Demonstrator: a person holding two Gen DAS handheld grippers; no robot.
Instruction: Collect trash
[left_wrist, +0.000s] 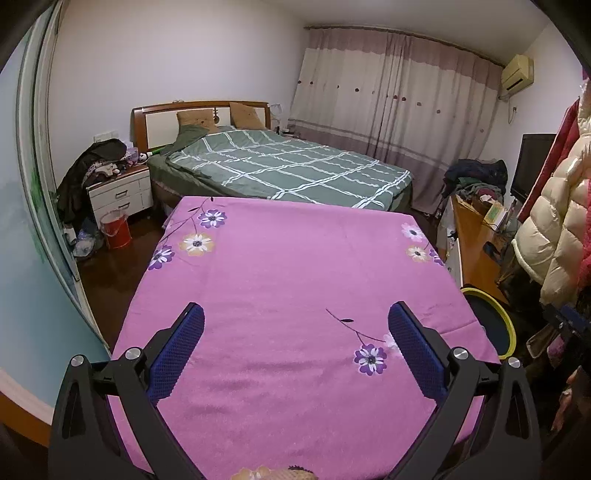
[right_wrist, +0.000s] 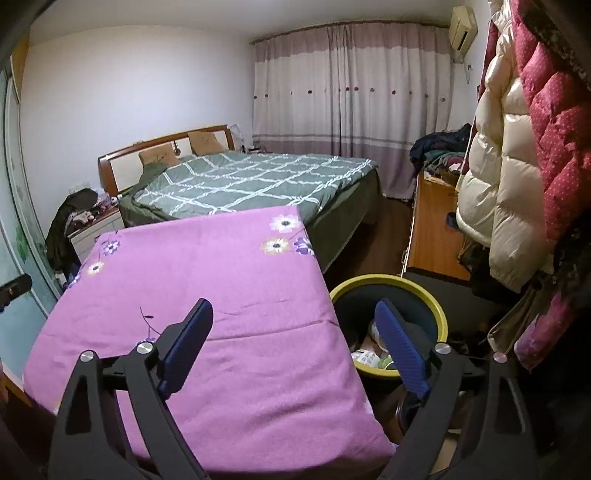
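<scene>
Off the right edge of the pink flowered tablecloth (right_wrist: 221, 295), the yellow-rimmed dark bin (right_wrist: 424, 295) holds crumpled wrappers (right_wrist: 369, 356). My right gripper (right_wrist: 295, 321) hangs beside its rim, blue fingers spread, nothing between them. My left gripper (left_wrist: 295, 325) is equally spread and empty over bare cloth. I see no loose trash there, so I judge collection nearly done; I'd scan slowly before withdrawing.

Both wrist views above pink tabletop (left_wrist: 295, 295), bedward.
</scene>
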